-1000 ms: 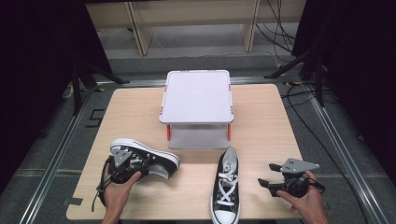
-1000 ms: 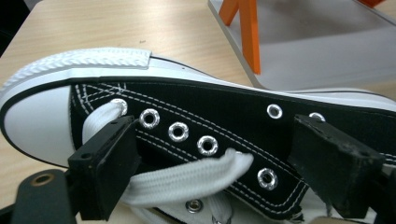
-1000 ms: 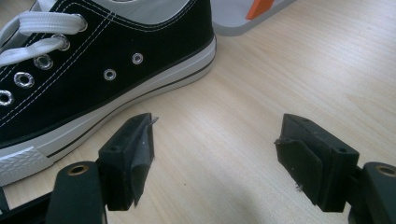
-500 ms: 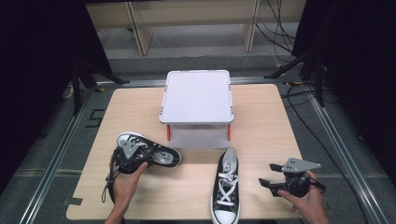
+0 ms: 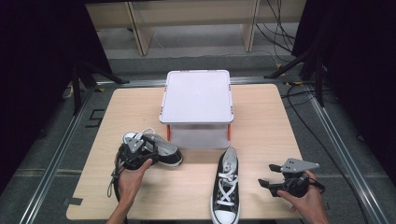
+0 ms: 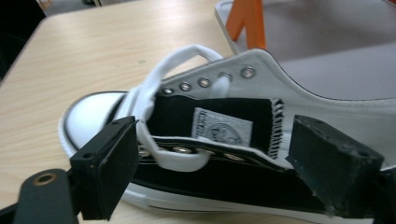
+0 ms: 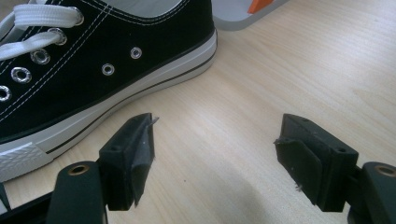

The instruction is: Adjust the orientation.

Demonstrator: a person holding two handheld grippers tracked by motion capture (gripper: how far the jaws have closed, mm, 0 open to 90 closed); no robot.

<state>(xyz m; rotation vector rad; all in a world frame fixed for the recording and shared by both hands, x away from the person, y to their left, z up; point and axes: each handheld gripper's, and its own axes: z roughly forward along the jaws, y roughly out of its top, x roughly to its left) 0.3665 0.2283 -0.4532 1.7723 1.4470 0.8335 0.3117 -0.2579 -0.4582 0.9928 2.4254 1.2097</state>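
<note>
Black shoe [image 6: 219, 154] near the table's [image 5: 261, 107] left edge sits between our open left gripper [image 6: 215, 172]; next we squeeze, right gripper [image 7: 215, 158] open, empty.

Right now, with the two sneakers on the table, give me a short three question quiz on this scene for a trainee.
1. True or false: the right gripper is clamped on the upright sneaker.
2. Which shoe do the left gripper's jaws straddle? A) the tipped sneaker near the box's left corner B) the upright sneaker C) neither
3. Fill in: the white lidded box stands at the ___ side of the table, away from the person.

Key
1. False: its jaws stand open over bare wood beside that shoe.
2. A: in the left gripper view the jaws stand apart on either side of its laced opening.
3. Far.
</note>
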